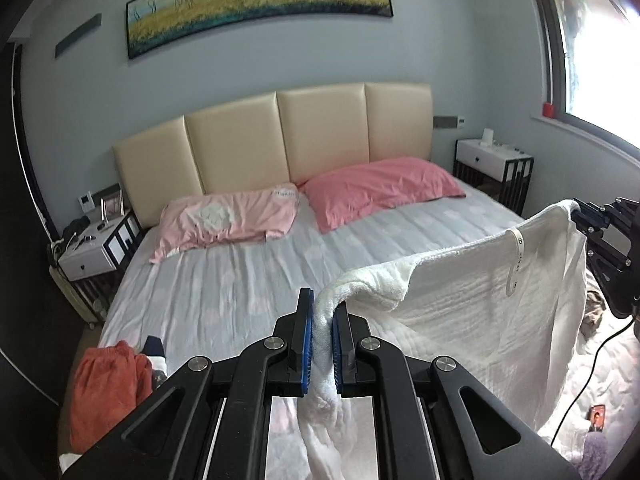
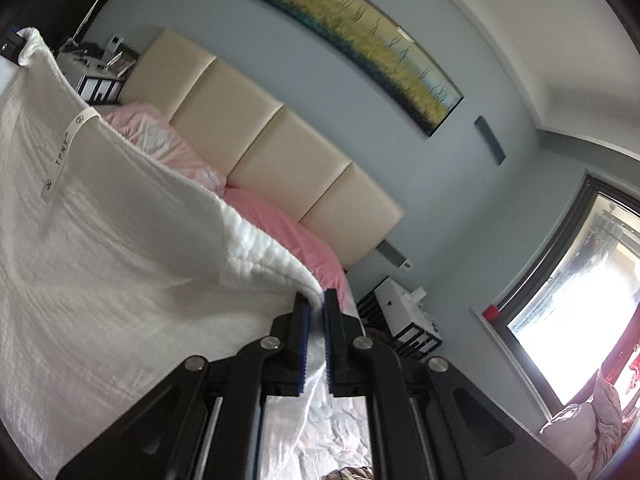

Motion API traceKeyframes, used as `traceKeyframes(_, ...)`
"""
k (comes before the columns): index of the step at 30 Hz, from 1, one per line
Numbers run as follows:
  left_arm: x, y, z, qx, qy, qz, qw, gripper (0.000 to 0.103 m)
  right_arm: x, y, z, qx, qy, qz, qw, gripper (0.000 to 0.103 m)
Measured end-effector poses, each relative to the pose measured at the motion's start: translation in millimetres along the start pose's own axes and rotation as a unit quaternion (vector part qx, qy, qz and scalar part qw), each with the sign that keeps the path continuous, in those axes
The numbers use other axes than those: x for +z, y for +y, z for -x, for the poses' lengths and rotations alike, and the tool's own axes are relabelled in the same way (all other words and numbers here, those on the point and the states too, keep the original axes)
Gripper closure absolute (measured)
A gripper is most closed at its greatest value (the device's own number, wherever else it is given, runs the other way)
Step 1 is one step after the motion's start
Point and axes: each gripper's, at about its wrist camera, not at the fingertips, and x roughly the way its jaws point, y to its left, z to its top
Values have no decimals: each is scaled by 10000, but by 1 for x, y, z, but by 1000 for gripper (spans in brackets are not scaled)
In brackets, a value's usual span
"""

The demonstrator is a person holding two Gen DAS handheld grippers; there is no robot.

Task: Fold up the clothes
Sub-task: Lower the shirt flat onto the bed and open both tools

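A bedroom with a pale blue wall [image 1: 80, 92] and a long yellow-field painting [image 1: 260, 4] lies ahead of both grippers. Below the painting stands a cream padded headboard [image 1: 276, 136], and in front of it a bed [image 1: 224, 280] with a light, wrinkled sheet. Two pillows lie against the headboard: a pale pink pillow [image 1: 228, 218] ahead and to the left of the left gripper, and a darker pink pillow [image 1: 380, 188] ahead and to its right. A white nightstand [image 1: 86, 254] stands far left of the bed and another nightstand [image 1: 494, 160] far right, beneath a bright window [image 1: 596, 40].

The left gripper [image 1: 322, 320] is clenched on one upper corner of a white towel [image 1: 460, 312], the cloth bunched between its blue pads and trailing down under it. The towel's top edge runs from there to the right, where the right gripper [image 2: 316, 304] pinches the other upper corner between its own blue pads. Stretched between the two tools, the towel hangs as a sheet over the near part of the bed, with a white label strip [image 1: 514, 264] dangling from its top edge, nearer the right gripper.

An orange garment [image 1: 108, 384] lies crumpled on the bed, low and to the left of the left gripper, beside something dark and white.
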Motion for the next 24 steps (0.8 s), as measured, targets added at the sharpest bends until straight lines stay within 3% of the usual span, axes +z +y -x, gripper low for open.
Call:
traceKeyframes(7,-28,-6,-182,306,1007,52,9944,94,-29,78,-151,521,829,173,9950,97)
traceKeyframes(13,-56,-7,-302,450,1519,-32,9874,94,-64,141,-265,939,1480,36,9845,97)
traceKeyframes(19,-91,-9,-393,462,2003,-7,9786,93,-92,186,-336,1362,1878,5,9727,97)
traceKeyframes(24,-112,-7,-433,402,2260,228,9730,91,-111,203,-365,1662,2111,-278,9628,96)
